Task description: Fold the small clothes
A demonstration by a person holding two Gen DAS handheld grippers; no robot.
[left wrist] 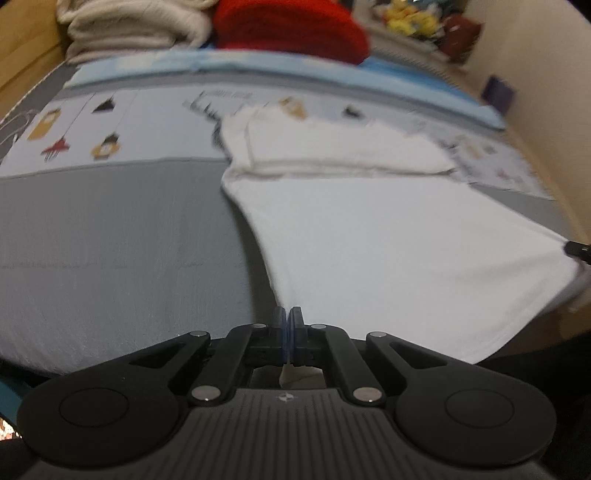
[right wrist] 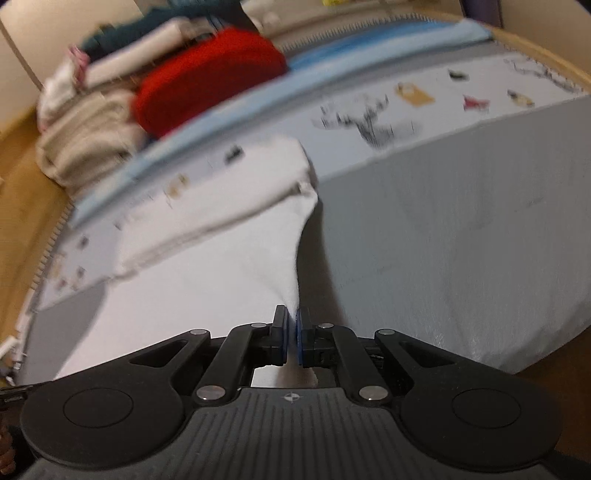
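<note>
A white garment (left wrist: 388, 236) lies spread on the grey bed cover (left wrist: 110, 251), its far part folded over into a thick band (left wrist: 332, 147). My left gripper (left wrist: 288, 314) is shut on the garment's near left corner. My right gripper (right wrist: 291, 317) is shut on the garment's (right wrist: 207, 273) near right corner, and the cloth rises taut from the folded band (right wrist: 229, 195) to its pads. The tip of the right gripper (left wrist: 578, 251) shows at the right edge of the left wrist view.
A printed light-blue sheet (left wrist: 122, 125) covers the far half of the bed. Behind it are a red cushion (left wrist: 291, 29), a pile of beige knitwear (left wrist: 136, 26) and soft toys (left wrist: 413, 18). A wooden frame (right wrist: 22, 192) edges the bed.
</note>
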